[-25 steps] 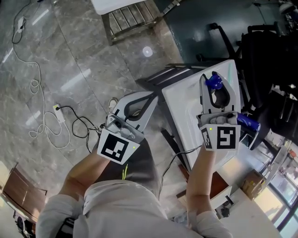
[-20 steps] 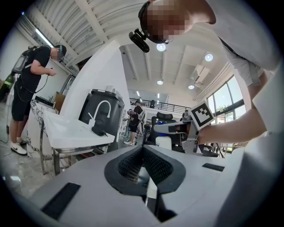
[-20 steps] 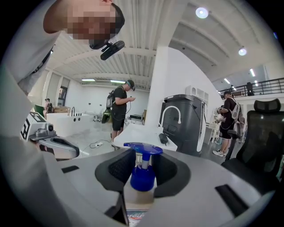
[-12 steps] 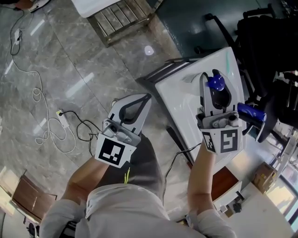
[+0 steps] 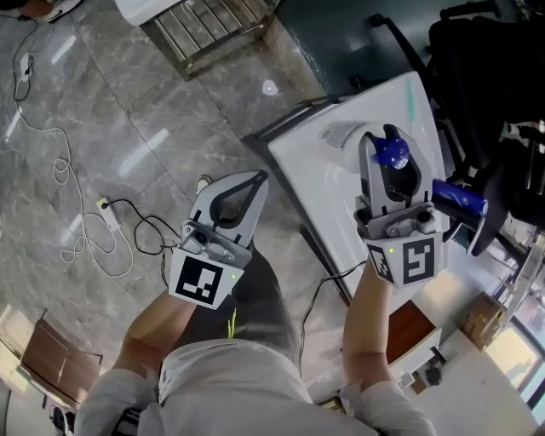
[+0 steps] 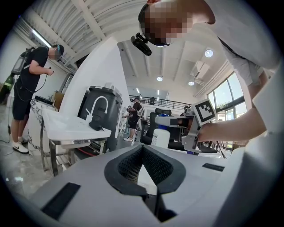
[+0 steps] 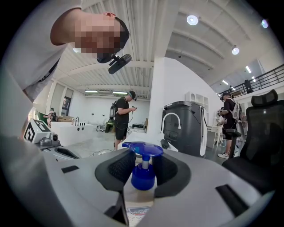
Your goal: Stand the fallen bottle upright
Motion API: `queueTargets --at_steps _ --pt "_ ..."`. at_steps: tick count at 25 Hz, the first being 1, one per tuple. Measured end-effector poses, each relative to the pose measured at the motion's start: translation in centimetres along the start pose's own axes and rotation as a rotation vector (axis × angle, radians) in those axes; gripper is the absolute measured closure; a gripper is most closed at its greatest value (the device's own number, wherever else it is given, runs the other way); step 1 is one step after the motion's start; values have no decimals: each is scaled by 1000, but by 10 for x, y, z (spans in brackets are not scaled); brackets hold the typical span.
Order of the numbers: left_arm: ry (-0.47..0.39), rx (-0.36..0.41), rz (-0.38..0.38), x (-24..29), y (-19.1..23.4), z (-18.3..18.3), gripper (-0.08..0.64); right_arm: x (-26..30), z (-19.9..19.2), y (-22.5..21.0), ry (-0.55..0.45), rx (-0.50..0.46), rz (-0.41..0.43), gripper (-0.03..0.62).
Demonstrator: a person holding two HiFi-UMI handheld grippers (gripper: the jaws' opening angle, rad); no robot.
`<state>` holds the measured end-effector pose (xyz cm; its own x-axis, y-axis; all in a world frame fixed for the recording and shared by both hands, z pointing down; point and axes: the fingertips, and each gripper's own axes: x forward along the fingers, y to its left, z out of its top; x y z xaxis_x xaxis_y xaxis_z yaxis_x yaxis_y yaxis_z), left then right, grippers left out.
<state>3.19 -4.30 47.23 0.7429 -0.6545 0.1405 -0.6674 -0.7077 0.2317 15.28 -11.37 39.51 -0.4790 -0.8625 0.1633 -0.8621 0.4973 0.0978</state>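
A white bottle (image 7: 140, 207) with a blue pump cap (image 5: 392, 153) sits between the jaws of my right gripper (image 5: 387, 141), which is shut on it just below the cap. In the left gripper view the bottle (image 6: 160, 136) hangs upright in the right gripper (image 6: 195, 131) over the white table (image 5: 319, 192). In the right gripper view the cap (image 7: 143, 150) rises between the black pads (image 7: 120, 165). My left gripper (image 5: 256, 177) hovers left of the table over the floor. Its curved jaws meet at the tips (image 6: 143, 148) with nothing held.
Cables and a power strip (image 5: 106, 218) lie on the marble floor at the left. A metal rack (image 5: 204, 25) stands at the top, and black office chairs (image 5: 485, 77) crowd the table's right side. Another person (image 6: 27, 88) stands by a second white table (image 6: 71, 128).
The right gripper, still shut on the bottle, has shifted slightly across the table. The left gripper has drifted a little down and left in the head view. Neither gripper's jaws have changed.
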Motion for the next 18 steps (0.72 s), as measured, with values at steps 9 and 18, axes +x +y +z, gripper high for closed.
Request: queueTargets --at_steps 9,18 --pt "-9 24 31 2 -23 3 541 -13 -4 4 9 -11 56 387" --pt "5 25 40 9 -38 -5 541 -8 -9 6 58 -209 22 372"
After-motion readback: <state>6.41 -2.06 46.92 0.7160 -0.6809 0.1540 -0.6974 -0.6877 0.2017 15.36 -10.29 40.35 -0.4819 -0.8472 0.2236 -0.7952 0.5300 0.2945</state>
